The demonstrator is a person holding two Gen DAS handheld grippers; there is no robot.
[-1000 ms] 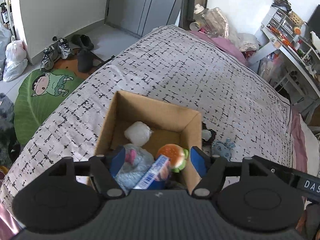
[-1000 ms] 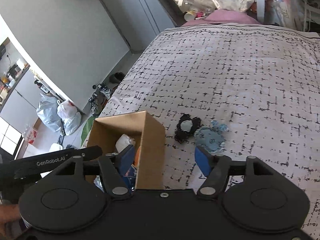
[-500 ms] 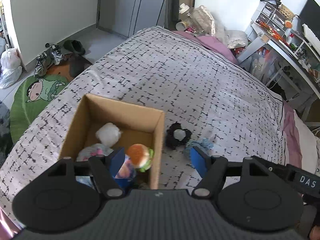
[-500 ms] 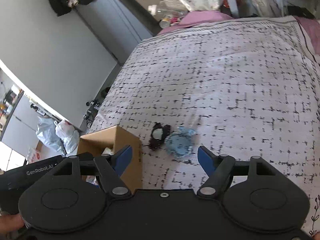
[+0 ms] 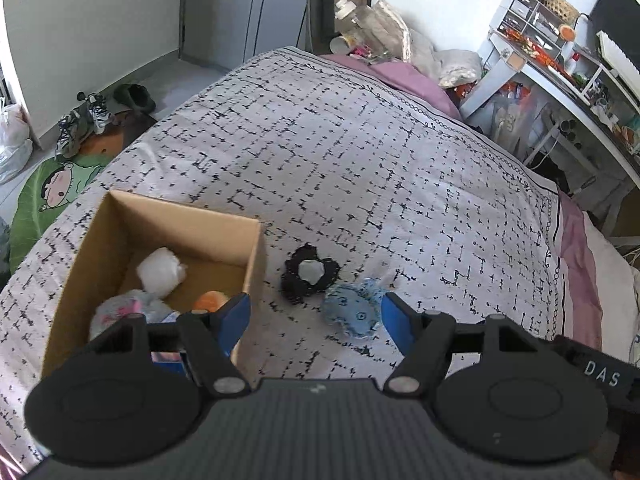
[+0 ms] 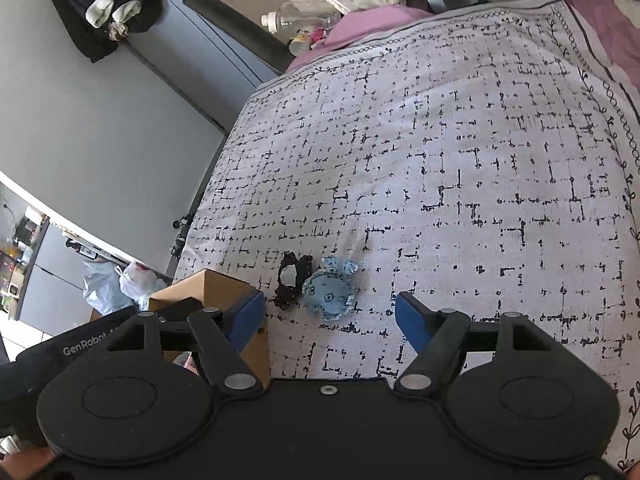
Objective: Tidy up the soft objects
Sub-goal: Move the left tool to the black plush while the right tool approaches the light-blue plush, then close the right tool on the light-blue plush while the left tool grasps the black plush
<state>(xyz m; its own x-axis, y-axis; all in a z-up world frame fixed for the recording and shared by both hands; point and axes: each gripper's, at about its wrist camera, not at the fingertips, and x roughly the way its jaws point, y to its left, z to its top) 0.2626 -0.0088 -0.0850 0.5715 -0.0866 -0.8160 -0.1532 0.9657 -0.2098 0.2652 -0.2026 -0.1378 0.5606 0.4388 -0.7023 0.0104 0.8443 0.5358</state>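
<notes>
A blue soft toy point(image 5: 352, 314) point(image 6: 329, 293) lies on the patterned bedspread point(image 5: 360, 168), touching a black frilly toy with a pale centre point(image 5: 309, 274) point(image 6: 291, 279). Left of them stands a cardboard box point(image 5: 256, 256) point(image 6: 218, 290) holding a white plush point(image 5: 160, 272), a grey-pink plush point(image 5: 120, 312) and an orange burger toy point(image 5: 210, 302). My left gripper point(image 5: 314, 316) is open above the box's right wall and the blue toy, holding nothing. My right gripper point(image 6: 330, 316) is open too, just short of the blue toy, empty.
Purple bedding point(image 5: 412, 80) and clutter lie at the head of the bed. A desk with shelves point(image 5: 560, 64) stands to the right. Shoes point(image 5: 80, 124) and a green cartoon mat point(image 5: 48, 196) are on the floor at the left. Plastic bags point(image 6: 116, 288) sit beyond the box.
Both grippers have slid to the right, away from over the box. The two toys on the bedspread now sit in the middle of both views, and the right wrist has rolled.
</notes>
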